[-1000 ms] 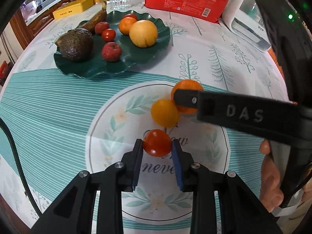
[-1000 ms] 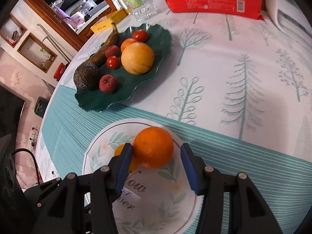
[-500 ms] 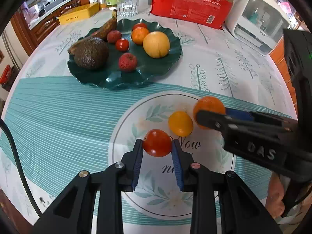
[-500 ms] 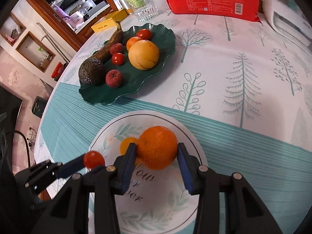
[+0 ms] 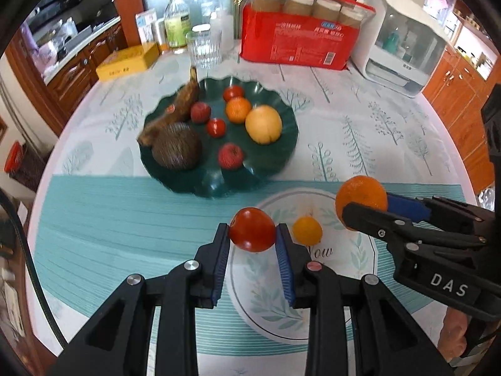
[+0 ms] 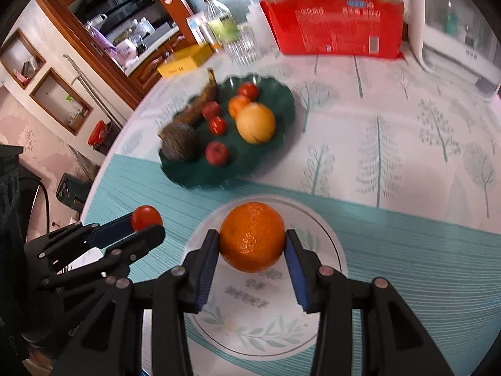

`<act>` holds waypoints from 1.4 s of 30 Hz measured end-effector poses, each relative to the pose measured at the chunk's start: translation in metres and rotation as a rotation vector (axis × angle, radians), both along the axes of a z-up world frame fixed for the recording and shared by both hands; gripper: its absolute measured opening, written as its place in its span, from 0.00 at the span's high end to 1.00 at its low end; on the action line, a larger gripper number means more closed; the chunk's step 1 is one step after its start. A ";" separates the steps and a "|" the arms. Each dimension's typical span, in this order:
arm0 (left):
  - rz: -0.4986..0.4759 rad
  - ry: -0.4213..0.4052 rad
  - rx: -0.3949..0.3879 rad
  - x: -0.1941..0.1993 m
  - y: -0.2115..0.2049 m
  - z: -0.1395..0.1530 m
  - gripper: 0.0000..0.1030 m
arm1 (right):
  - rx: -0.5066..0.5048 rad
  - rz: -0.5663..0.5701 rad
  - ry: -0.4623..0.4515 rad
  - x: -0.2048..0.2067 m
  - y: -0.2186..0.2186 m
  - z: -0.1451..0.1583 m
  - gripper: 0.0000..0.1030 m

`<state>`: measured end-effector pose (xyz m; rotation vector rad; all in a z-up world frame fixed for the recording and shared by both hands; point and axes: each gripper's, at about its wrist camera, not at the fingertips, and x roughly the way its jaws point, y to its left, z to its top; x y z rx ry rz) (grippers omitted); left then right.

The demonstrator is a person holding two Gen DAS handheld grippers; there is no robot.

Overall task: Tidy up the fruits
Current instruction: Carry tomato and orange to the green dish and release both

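Both tongs lifted w/ tomato [image 5: 252,233] & orange [image 6: 252,237], plate [image 5: 283,156] ahead.

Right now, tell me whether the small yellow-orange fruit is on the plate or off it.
Off it. The small yellow-orange fruit lies on the tablecloth, beside the tomato in the left gripper, apart from the green plate.

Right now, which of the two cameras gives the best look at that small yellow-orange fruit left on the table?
The left wrist view. There the small yellow-orange fruit sits in plain sight on the tablecloth, beside the tomato held in the left gripper. In the right wrist view I cannot find it; the big orange in the right gripper probably hides it.
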<state>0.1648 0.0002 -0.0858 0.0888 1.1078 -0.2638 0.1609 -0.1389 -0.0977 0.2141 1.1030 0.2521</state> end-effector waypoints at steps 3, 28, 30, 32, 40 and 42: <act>-0.036 -0.025 0.010 0.005 0.006 0.015 0.73 | -0.017 -0.015 -0.032 0.001 0.010 0.017 0.59; -0.165 -0.149 0.057 0.153 0.051 0.092 0.73 | -0.259 -0.193 -0.122 0.114 0.055 0.096 0.59; -0.171 -0.102 0.055 0.170 0.047 0.075 0.73 | -0.263 -0.200 -0.071 0.123 0.055 0.073 0.59; -0.181 -0.064 0.068 0.182 0.042 0.055 0.73 | -0.248 -0.198 -0.022 0.127 0.056 0.050 0.59; -0.217 0.052 0.097 0.208 0.027 -0.012 0.73 | -0.237 -0.170 0.136 0.136 0.068 -0.025 0.58; -0.221 0.067 0.102 0.212 0.026 -0.022 0.73 | -0.231 -0.166 0.152 0.139 0.070 -0.033 0.58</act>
